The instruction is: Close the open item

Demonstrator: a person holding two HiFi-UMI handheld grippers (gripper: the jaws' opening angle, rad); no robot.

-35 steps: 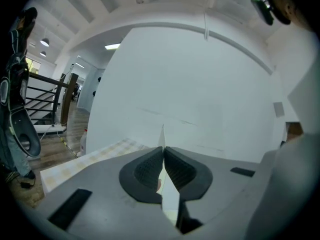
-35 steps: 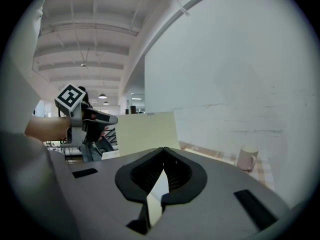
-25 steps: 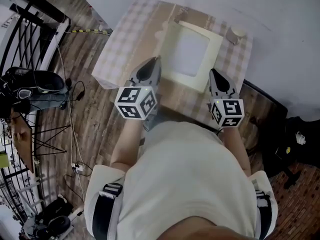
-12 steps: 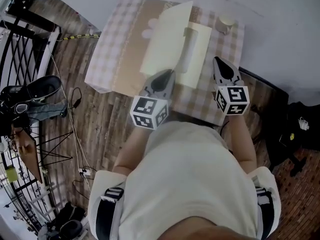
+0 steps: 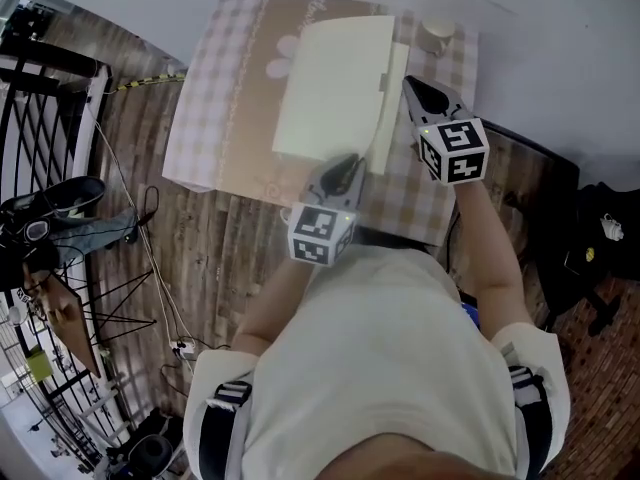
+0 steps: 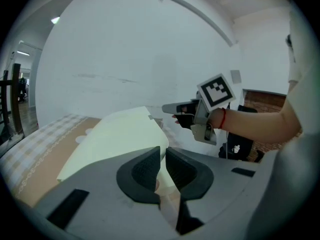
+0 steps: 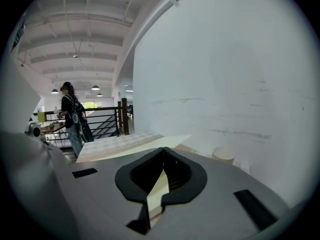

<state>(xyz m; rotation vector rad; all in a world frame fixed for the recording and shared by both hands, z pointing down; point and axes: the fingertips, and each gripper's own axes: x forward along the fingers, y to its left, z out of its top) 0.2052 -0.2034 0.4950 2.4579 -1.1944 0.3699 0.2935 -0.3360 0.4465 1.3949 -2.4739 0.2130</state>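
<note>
A cream cardboard box lies on the checkered table, its lid lowered almost flat over the base. My left gripper is at the lid's near edge; its jaws are opening, a narrow gap shows between them, and the lid's edge sits in that gap. My right gripper hovers by the box's right side with its jaw tips touching and nothing held. In the right gripper view the box's cream wall shows below the shut jaws. The left gripper view shows the right gripper beyond the lid.
A small pale cup stands at the table's far right corner near the white wall. Black railings and cables lie to the left on the wooden floor. A person stands far off by a railing.
The lid has swung down from open to almost flat over the box. The left gripper followed it rightward and nearer me. The right gripper moved forward along the box's right side.
</note>
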